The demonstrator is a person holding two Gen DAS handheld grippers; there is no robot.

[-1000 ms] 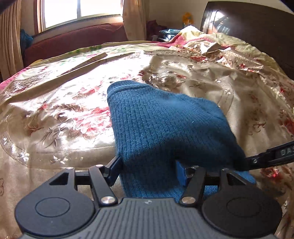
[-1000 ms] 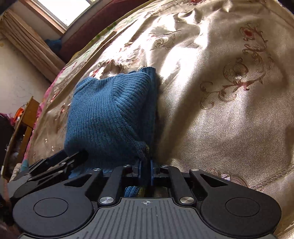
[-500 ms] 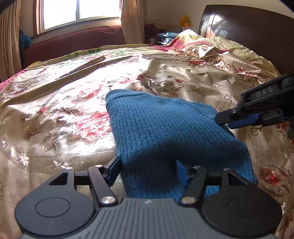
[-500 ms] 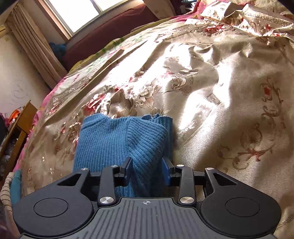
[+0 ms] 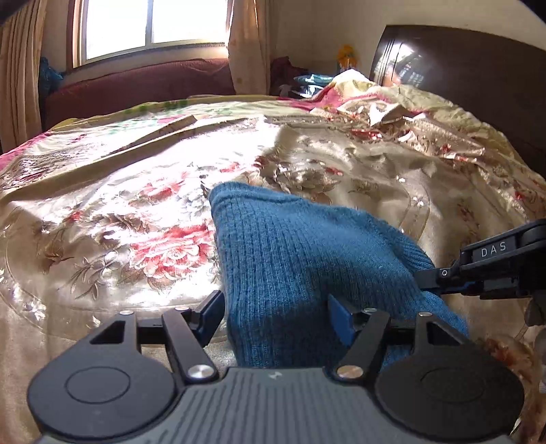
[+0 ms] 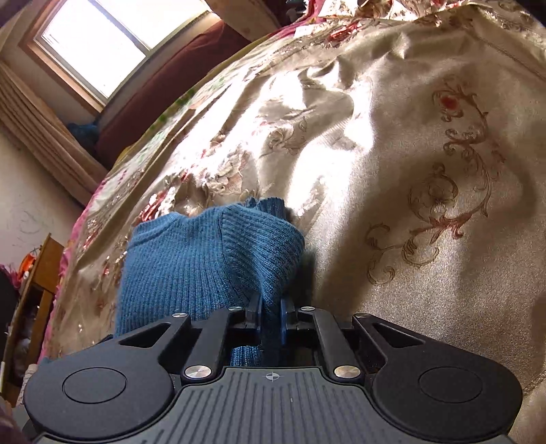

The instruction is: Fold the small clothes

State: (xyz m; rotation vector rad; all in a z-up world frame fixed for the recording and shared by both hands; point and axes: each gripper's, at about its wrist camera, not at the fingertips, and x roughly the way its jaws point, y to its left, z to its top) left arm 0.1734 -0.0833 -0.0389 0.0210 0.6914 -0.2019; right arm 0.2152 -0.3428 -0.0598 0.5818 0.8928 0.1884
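Jaws of the right gripper [image 6: 271,312] pinch the blue knit [image 6: 204,266] (its near edge hidden).

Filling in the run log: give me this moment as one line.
left gripper: open, astride blue knit garment | right gripper: shut on garment edge | garment: folded, on floral bedspread

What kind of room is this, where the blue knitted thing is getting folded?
Most likely a bedroom. The blue knit garment lies on a bed with a flowery satin bedspread, a dark headboard stands behind it, and a curtained window lets in sun.
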